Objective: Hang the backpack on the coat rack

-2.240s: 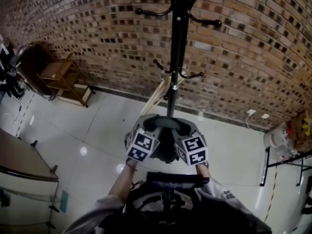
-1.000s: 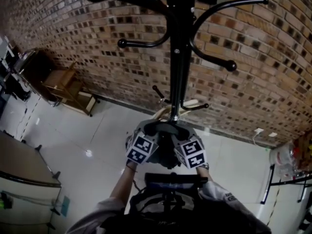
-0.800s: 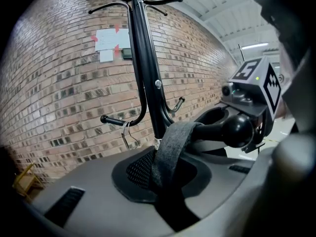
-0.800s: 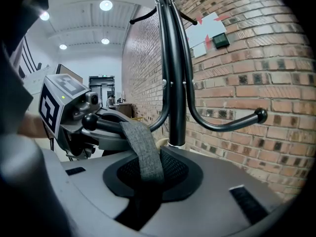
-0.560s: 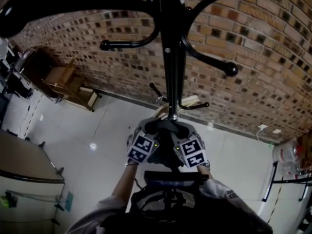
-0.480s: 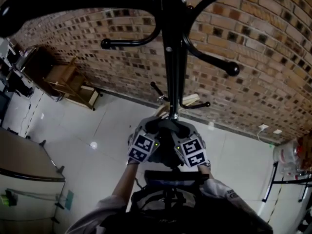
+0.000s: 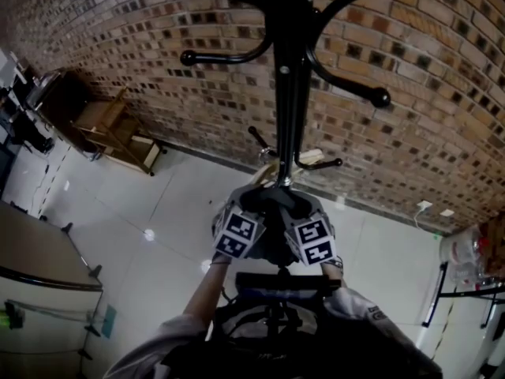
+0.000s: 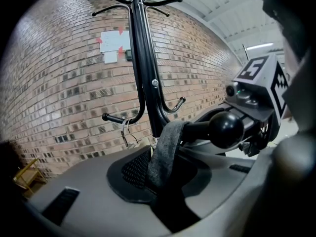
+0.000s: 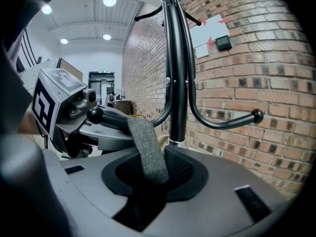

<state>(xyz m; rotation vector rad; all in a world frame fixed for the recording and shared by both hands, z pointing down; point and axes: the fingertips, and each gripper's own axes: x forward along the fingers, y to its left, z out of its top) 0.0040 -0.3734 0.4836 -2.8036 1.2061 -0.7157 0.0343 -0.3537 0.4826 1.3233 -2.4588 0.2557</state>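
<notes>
Grey fabric backpack [image 7: 272, 205]: woven loop [image 8: 165, 149] set over black ball-tipped rack hook [image 8: 224, 129], centre frame; steadied by clamped L gripper [image 7: 243, 223]; R gripper [image 7: 308, 231] jaws opening round it.

Head view from above, steeply down; gripper views close, low, all sharing coat rack [image 7: 292, 93].

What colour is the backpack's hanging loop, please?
The loop is flecked grey; see right gripper view.

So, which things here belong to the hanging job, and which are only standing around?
Job: backpack, its grey strap, coat rack, the hook under the strap.
Lying about: wooden chair, white papers, clear plastic bag, table.
</notes>
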